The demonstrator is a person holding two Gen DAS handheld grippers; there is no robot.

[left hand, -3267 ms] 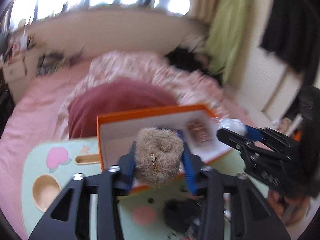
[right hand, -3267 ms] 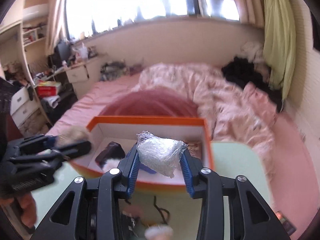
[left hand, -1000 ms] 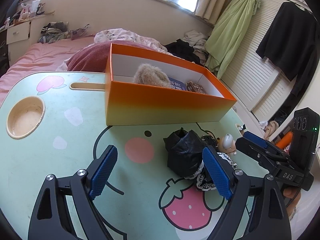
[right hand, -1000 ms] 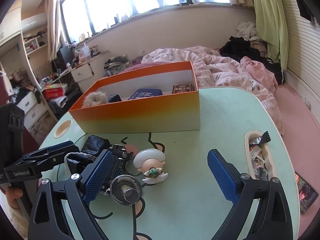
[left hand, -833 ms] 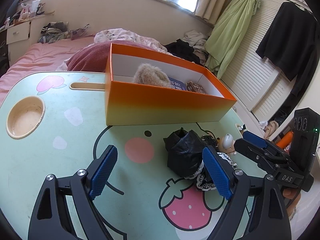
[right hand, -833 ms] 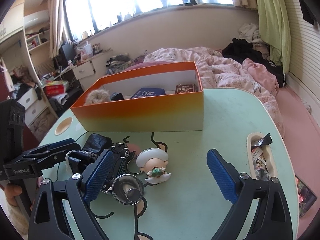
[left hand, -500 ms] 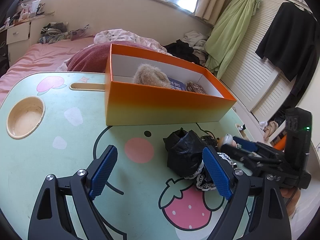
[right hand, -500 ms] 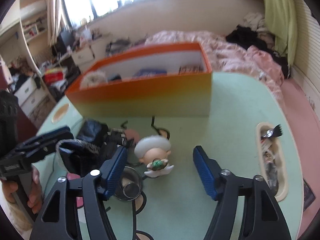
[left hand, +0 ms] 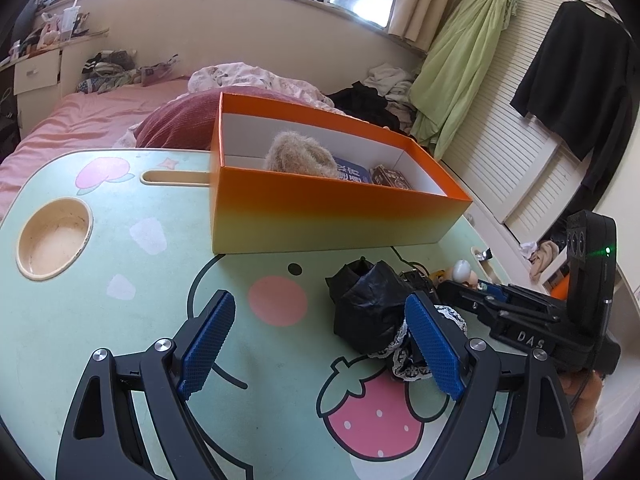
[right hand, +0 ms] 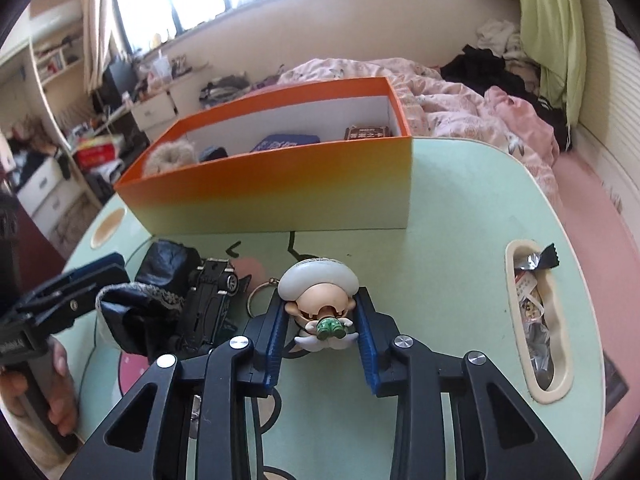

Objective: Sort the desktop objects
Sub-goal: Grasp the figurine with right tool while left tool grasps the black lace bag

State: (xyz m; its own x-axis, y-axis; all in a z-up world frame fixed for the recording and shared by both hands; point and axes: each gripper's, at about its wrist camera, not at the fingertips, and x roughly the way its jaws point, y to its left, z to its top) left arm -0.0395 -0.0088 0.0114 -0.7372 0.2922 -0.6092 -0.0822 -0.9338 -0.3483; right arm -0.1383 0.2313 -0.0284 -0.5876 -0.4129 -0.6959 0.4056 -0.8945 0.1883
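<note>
A small doll figurine with a white hat (right hand: 320, 300) lies on the mint-green table (right hand: 440, 264). My right gripper (right hand: 322, 312) is around it, jaws closing, blue pads against both sides of its head. Left of it lie a black toy car (right hand: 212, 296), a lace-trimmed dark cloth (right hand: 132, 304) and a black plastic bag (left hand: 368, 300). My left gripper (left hand: 318, 298) hangs open over the table just before the bag, holding nothing. Behind stands the orange box (left hand: 320, 216) with a furry brown item (left hand: 300, 156) and small packets inside.
A round cup recess (left hand: 54, 238) sits at the table's left. A long slot (right hand: 536, 320) at the right edge holds wrappers. A metal key ring (right hand: 260, 300) lies beside the doll. A bed with pink bedding lies beyond the table.
The right gripper moved forward and down over the doll and its jaws narrowed from wide apart to the doll's sides. The left gripper stayed where it was, open.
</note>
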